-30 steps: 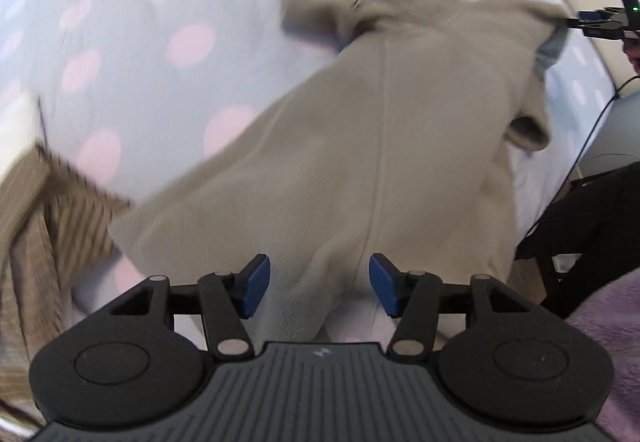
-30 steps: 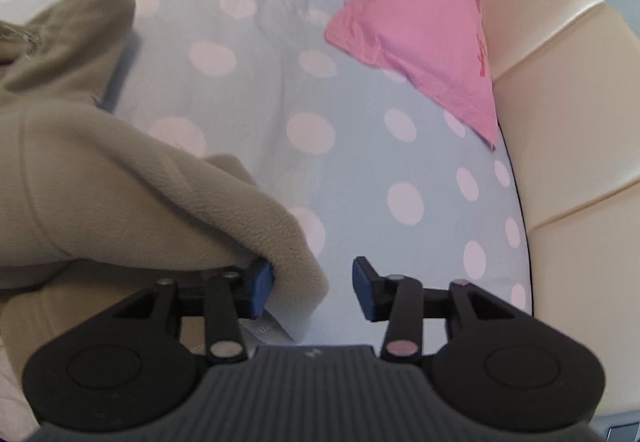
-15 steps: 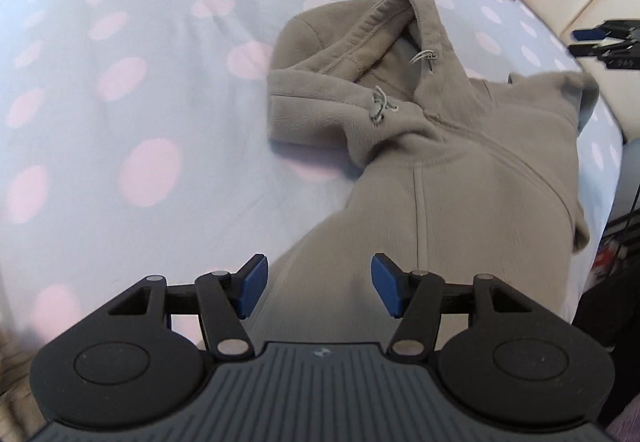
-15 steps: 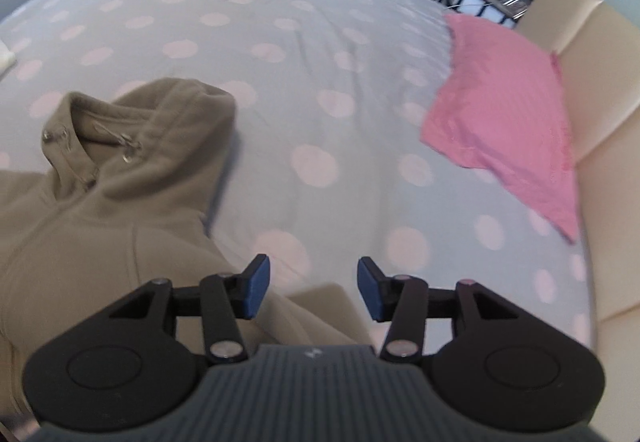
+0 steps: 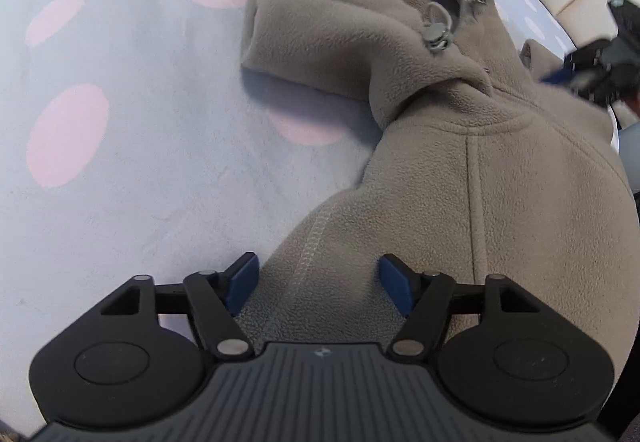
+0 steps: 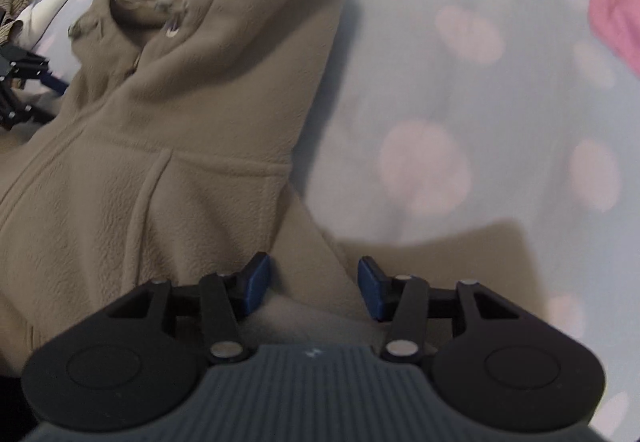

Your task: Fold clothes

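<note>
A tan fleece hoodie (image 5: 460, 162) is spread front-up on a dotted bed (image 5: 120, 122). The left gripper (image 5: 318, 284) is held over its sleeve seam, jaws released and just widened, fleece lying between the blue pads (image 5: 240, 282) but not pinched. The right gripper (image 6: 312, 288) is poised over the other sleeve's edge, jaws likewise parted, cloth between them ungripped. The hood lies beyond both sets of jaws.
</note>
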`<state>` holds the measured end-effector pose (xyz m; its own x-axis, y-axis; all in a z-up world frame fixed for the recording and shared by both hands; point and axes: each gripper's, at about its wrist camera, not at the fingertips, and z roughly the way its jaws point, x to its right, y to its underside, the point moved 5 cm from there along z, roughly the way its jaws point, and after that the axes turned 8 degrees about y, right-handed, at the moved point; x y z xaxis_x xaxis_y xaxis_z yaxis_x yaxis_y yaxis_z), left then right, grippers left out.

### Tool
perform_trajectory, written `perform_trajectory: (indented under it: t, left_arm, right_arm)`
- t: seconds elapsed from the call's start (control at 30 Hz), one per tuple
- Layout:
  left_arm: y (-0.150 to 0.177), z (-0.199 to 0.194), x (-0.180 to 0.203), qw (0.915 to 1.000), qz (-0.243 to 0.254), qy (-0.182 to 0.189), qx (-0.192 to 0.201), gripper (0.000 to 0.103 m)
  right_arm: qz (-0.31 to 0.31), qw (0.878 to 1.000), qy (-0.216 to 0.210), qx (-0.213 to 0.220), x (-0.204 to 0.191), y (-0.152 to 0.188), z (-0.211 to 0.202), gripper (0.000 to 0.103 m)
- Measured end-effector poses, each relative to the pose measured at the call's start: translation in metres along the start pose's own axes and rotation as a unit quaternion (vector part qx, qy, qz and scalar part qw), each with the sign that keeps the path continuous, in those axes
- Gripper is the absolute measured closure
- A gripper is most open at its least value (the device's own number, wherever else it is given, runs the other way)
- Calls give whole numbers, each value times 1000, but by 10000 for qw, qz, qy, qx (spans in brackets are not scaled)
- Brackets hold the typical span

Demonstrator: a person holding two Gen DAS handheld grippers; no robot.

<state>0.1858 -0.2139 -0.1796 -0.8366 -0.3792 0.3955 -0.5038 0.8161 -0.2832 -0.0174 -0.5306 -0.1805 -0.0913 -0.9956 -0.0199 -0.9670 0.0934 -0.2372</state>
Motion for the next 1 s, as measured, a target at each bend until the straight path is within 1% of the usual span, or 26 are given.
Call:
perform_trajectory:
  t: [0.03,0.1,0.13,0.17,0.2,0.27,0.3,0.33,0.37,0.4,0.43,0.47,0.53,0.6,0.67,0.73,0.83,0.87,0.93,1.0]
  left_arm:
    - [2,1,5,9999,127,-96,-41,36]
    - [5,5,16,9988,372,-287,-138,36]
    - [7,6,20,9981,461,-380,-181,36]
    - [8,8,24,9975,503,-456,-204,37]
    - [9,9,25,9972,509,-500,-202,40]
    - [10,9,29,9970,513,-547,-173,52]
    - [11,8,32,9969,533,-558,-146,66]
    - [14,7,36,9965,567,-606,-122,79]
    - [16,5,41,9957,629,-669,-103,82]
    - [18,1,44,9952,648,-729,-42,86]
    - [21,-3,45,9948,640,-788,41,88]
    - [23,-8,47,9943,632,-847,124,89]
    - [25,-25,45,9940,451,-923,365,90]
    - [23,-49,42,9929,274,-970,628,90]
    - [14,-80,39,9902,150,-1023,938,90]
    - [0,-117,36,9854,38,-1118,1283,90]
    - [-11,-176,34,9738,-25,-1355,1827,90]
    - [-15,-195,34,9689,-30,-1440,2010,90]
    - [-23,-231,38,9553,23,-1726,2402,90]
    - [-34,-265,39,9412,-6,-1921,2779,90]
  right_arm:
    - [4,10000,-62,21,-3,5,4,49]
    - [-217,9996,-18,191,-9,6,2,49]
    - [-283,9994,-20,209,-10,4,-2,50]
    - [-350,9991,-22,227,-11,2,-5,51]
    - [-408,9989,-26,216,-11,0,-8,51]
    - [-458,9990,-3,15,-17,-3,-5,58]
    - [-523,9986,46,-65,-21,-4,-4,65]
    - [-717,9972,190,-60,-29,-4,-5,70]
    - [-887,9953,384,6,-36,-5,-9,75]
    - [-1057,9927,576,72,-42,-5,-13,84]
    - [-1183,9900,754,145,-48,-6,-17,87]
    - [-1176,9888,884,244,-51,-6,-24,88]
    - [-1183,9845,1199,495,-56,-9,-41,91]
    - [-1171,9769,1590,818,-60,-18,-63,92]
    - [-1075,9679,1895,1252,-58,-35,-93,93]
    - [-983,9560,2194,1680,-57,-52,-124,93]
    - [-993,9320,2639,2278,-64,-86,-165,94]
    - [-971,9248,2720,2475,-67,-98,-178,94]
    - [-897,9111,2871,2819,-74,-121,-199,96]
    - [-879,8963,2997,3148,-80,-142,-219,97]
